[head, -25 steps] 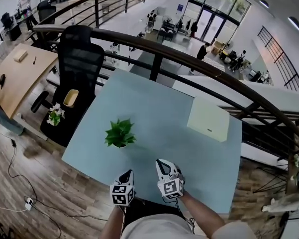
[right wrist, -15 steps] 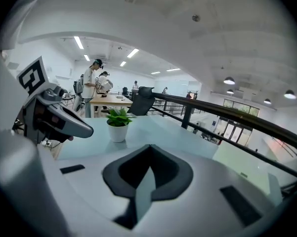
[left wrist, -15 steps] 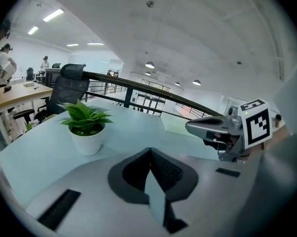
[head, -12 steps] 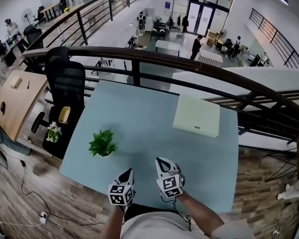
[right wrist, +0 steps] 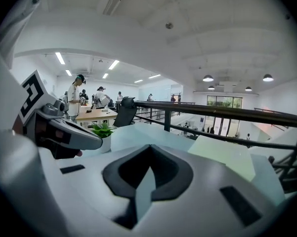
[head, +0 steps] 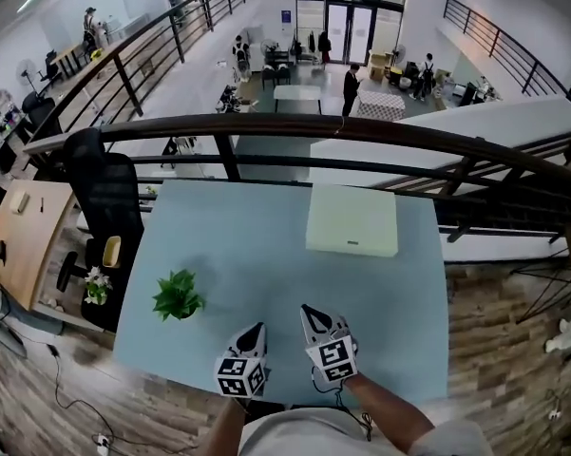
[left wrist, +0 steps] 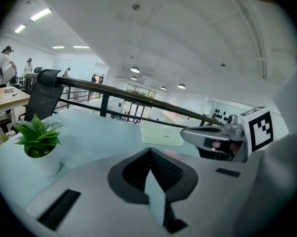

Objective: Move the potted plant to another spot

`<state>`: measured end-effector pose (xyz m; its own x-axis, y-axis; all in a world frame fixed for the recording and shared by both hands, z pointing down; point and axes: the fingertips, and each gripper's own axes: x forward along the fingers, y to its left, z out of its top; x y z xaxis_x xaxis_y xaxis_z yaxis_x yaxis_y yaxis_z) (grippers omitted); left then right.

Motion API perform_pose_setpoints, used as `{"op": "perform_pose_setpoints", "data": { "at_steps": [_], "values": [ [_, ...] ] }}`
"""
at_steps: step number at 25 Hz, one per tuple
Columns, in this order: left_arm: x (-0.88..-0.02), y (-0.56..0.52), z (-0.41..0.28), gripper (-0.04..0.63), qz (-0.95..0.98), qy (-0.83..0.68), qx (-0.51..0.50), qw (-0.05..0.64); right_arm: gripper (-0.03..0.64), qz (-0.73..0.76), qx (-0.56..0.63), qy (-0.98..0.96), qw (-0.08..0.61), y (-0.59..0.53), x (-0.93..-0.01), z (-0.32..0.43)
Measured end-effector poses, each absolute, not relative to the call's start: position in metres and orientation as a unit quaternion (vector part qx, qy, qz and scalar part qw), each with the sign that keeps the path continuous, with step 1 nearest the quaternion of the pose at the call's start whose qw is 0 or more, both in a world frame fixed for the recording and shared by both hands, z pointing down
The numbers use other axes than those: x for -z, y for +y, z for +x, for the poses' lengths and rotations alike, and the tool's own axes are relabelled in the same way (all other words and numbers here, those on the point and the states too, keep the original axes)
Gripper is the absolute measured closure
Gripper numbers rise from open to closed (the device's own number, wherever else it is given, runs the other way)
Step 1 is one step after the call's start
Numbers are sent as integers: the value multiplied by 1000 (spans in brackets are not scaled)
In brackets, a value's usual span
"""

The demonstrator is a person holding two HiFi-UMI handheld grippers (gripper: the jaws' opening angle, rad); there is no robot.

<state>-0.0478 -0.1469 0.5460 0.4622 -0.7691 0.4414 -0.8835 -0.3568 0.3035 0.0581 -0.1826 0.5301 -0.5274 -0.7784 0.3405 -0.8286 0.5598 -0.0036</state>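
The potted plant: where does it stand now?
In the head view the potted plant stands near the left edge of the blue table, left of the left gripper.

On my feed I count one potted plant (head: pixel 178 295), one pale flat box (head: pixel 352 219), one light-blue table (head: pixel 247 240), and two grippers: the left gripper (head: pixel 256 331) and the right gripper (head: pixel 309 312). Off to the side I make out one black office chair (head: pixel 103 193), one wooden desk (head: pixel 17 240) and one small white-flowered plant (head: pixel 97 286), which makes two plants in all.
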Motion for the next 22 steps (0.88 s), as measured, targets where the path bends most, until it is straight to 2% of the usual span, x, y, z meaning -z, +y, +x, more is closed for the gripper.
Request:
{"op": "perform_pose_setpoints", "data": {
  "at_steps": [7,22],
  "values": [
    [-487,-158,-59,583,850,-481,-79,199,614,525,-64,-843,99,-180,-473,72],
    [-361,-151,-90,583,876,-477,-4,71,614,549,46,-835,9,-158,-333,39]
  ]
}}
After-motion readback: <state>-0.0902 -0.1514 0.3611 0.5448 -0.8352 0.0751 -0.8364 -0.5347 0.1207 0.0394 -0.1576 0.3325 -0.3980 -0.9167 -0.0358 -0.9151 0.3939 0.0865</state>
